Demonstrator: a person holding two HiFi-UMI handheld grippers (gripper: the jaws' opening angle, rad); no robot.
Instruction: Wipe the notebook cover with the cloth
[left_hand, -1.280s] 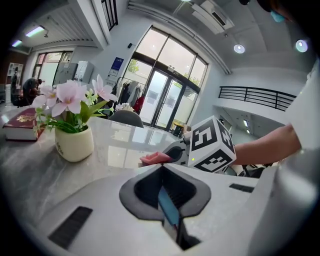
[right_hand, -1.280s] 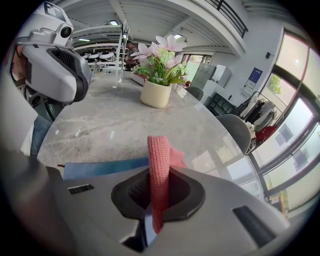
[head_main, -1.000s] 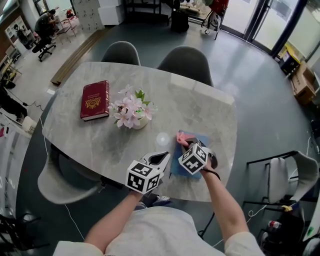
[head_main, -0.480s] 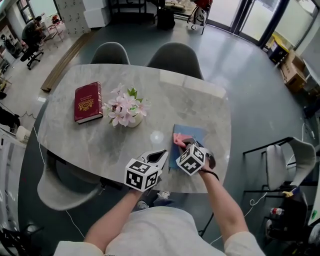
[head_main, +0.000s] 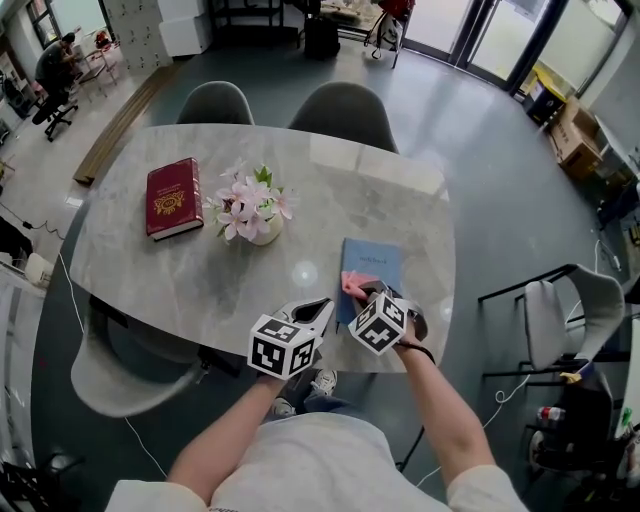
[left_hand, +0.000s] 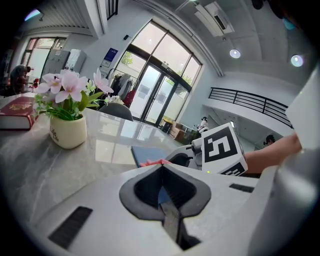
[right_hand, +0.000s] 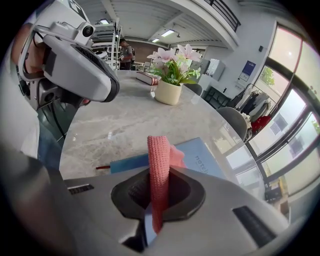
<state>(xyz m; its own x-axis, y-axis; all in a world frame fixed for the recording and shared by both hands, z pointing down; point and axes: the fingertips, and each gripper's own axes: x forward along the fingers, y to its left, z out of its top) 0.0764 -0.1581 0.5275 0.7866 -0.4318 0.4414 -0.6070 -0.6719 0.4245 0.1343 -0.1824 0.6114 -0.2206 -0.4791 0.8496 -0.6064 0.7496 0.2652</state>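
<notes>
Left tool (head_main: 316, 311) is clenched shut on nothing, parked just left of the blue notebook (head_main: 375, 262) at the table's (head_main: 180, 270) front edge. Right tool (head_main: 362, 291) grips the pink cloth (head_main: 351, 282) on the cover's near end. My guess: wiping's underway, far end left to do.

A grey marble table (head_main: 180, 270) bears a dark red book (head_main: 168, 198) lying flat near its far left corner; beside it stands a cream pot (head_main: 264, 237) of pink flowers (head_main: 246, 206); a grey chair (head_main: 215, 102) and a second chair (head_main: 343, 113) sit at the far edge.
</notes>
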